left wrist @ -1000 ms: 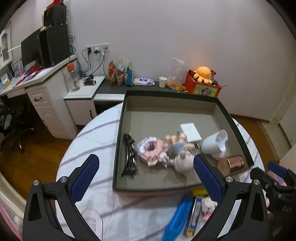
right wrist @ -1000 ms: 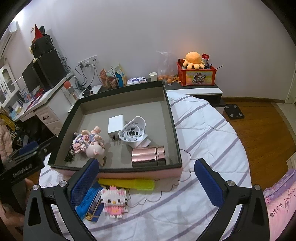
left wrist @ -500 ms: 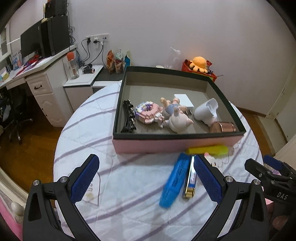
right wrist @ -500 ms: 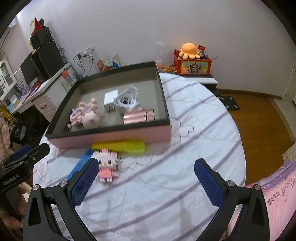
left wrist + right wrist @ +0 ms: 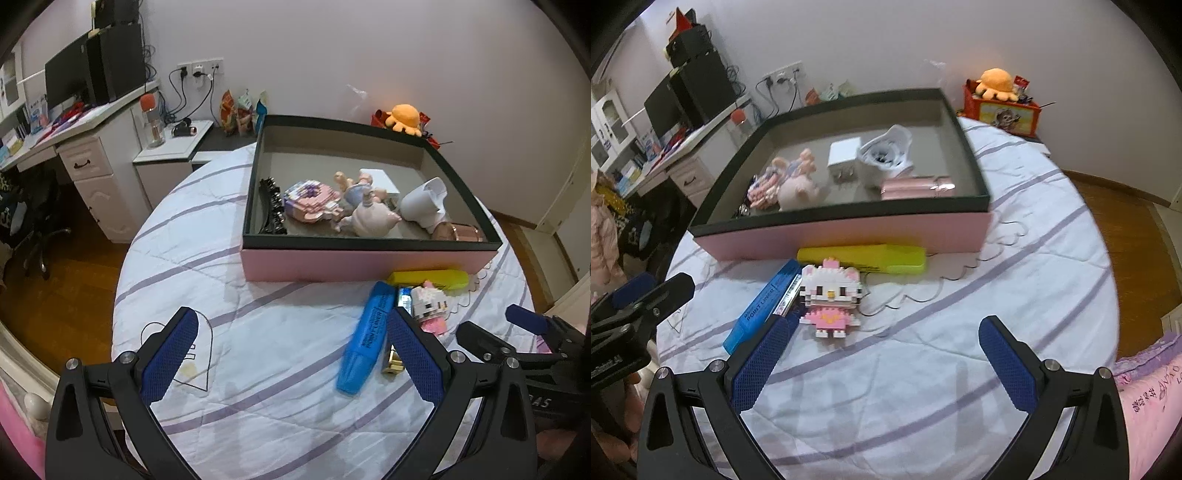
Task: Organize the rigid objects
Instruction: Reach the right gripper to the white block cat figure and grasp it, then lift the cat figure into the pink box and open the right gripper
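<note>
table [image 5: 1015, 280]: round, under a white cloth with purple stripes. Everything sits on it.

box [image 5: 369, 254]: big shallow tray, pink outer wall, dark rim, far half of the table. Already holds a black hair clip [image 5: 271, 206], a pink block figure, a couple of small dolls, a pig figurine [image 5: 371, 221], a white charger [image 5: 843, 158], a white cup-shaped thing on its side and a rose-gold cylinder [image 5: 918, 186]. So I'd say we're well past halfway.

yellow highlighter [image 5: 862, 258]: lying flat, right against the box's near wall.

blue highlighter [image 5: 367, 341]: angled on the cloth in front of the box, touching a thin blue-and-gold pen-like thing [image 5: 397, 332] next to it.

Hello Kitty block figure [image 5: 831, 295]: face up on the cloth, just in front of the yellow one, its edge on the thin blue item. Probably the next pick.

right gripper [image 5: 882, 363]: jaws spread wide, nothing in them, hovering over bare cloth near the kitty.

left gripper [image 5: 291, 358]: also wide open and empty, low over the cloth, with the blue highlighter near its right finger.

how I'd do it: go for the kitty with the right claw, come down over the torso and pinch across the narrow width, gently, since block builds pop apart. Lift straight up so it doesn't drag the pen, clear the rim, and set it in the open floor at the back of the box.
</note>
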### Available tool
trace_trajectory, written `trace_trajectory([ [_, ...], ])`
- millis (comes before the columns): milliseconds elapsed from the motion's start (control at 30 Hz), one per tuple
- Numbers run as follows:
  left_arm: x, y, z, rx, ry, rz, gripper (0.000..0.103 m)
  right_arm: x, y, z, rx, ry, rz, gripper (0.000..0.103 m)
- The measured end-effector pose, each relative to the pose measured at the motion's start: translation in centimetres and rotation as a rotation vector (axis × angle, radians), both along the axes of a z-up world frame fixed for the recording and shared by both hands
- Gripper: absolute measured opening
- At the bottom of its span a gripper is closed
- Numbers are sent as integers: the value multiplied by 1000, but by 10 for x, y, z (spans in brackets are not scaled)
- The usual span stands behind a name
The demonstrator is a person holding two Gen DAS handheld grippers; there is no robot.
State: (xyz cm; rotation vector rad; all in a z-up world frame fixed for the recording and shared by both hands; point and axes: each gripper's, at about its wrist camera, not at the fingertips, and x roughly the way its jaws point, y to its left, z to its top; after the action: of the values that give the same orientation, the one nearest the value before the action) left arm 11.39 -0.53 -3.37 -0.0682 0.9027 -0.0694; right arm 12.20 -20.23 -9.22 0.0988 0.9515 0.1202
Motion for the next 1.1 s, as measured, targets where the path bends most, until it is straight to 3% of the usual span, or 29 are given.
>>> trace_trajectory([
  [133, 3, 3, -8, -3, 16, 4, 103, 10, 6, -9, 6, 17, 5, 102],
  [567, 15, 13, -23, -11, 46, 12, 103, 29, 23, -30, -48, 54, 30, 80],
  [667, 17, 13, -24, -12, 48, 13, 103, 31, 25, -29, -73, 39, 26, 65],
  [733, 18, 12, -25, -12, 49, 13, 103, 30, 28, -29, -100, 29, 27, 48],
  [1100, 15, 4, -23, -1, 40, 0, 103, 13, 9, -21, -52, 16, 27, 48],
])
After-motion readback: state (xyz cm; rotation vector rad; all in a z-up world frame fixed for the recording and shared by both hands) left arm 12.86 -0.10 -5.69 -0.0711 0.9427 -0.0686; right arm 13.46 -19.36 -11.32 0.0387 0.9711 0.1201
